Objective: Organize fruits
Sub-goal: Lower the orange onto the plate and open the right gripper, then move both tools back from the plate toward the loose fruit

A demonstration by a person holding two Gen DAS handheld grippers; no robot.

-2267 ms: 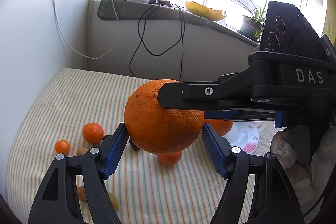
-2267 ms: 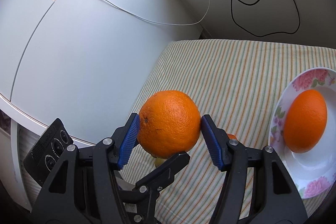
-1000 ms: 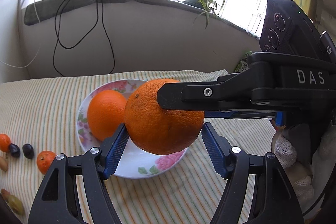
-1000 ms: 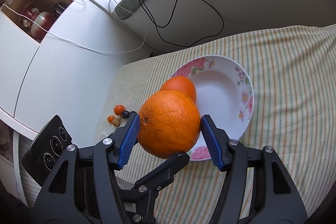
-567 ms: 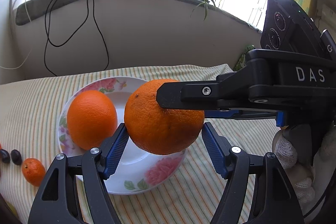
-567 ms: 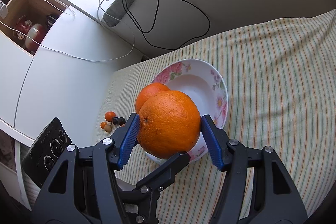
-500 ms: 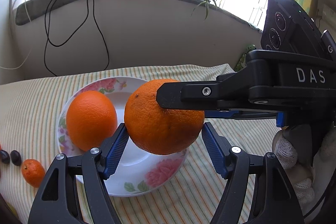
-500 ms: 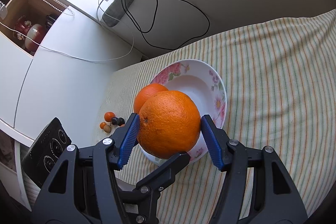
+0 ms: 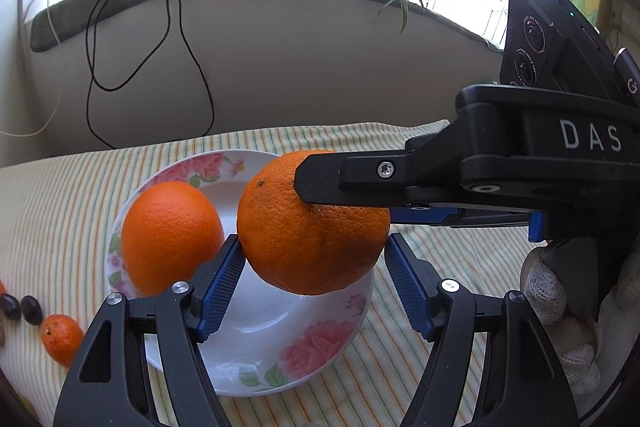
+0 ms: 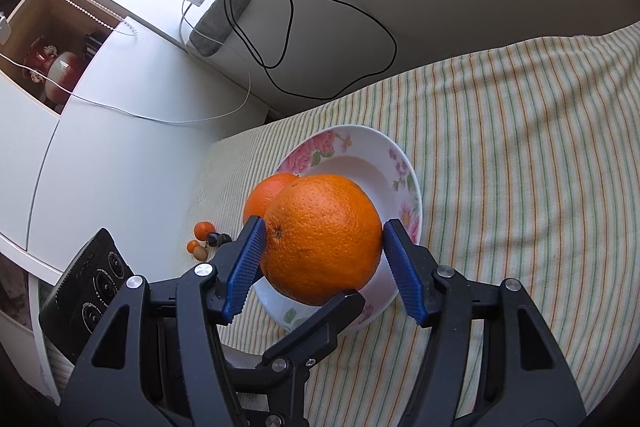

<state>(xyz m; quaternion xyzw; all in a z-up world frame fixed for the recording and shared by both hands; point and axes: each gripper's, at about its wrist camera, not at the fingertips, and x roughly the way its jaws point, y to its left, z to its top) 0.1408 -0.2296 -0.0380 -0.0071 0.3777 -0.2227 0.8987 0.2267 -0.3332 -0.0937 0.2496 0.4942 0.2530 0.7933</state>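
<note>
Nearest: one big orange (image 9: 314, 223) pinched between both tools at once. The left gripper (image 9: 312, 281) has its pads on the fruit's lower sides, and the right gripper (image 10: 322, 259) clamps it crosswise, so both are closed on it w/ jaws at mid spread. It hangs just above the floral plate (image 9: 256, 355), beside a second orange (image 9: 170, 237) already in the dish. Risk: uneven release, one side letting go first, could roll it into that orange or off the rim onto the striped cloth (image 10: 520, 147). Farther left, small fruits (image 9: 60, 339) are not yet sorted.

Striped cloth (image 9: 400, 379) under floral plate (image 9: 320, 347)
</note>
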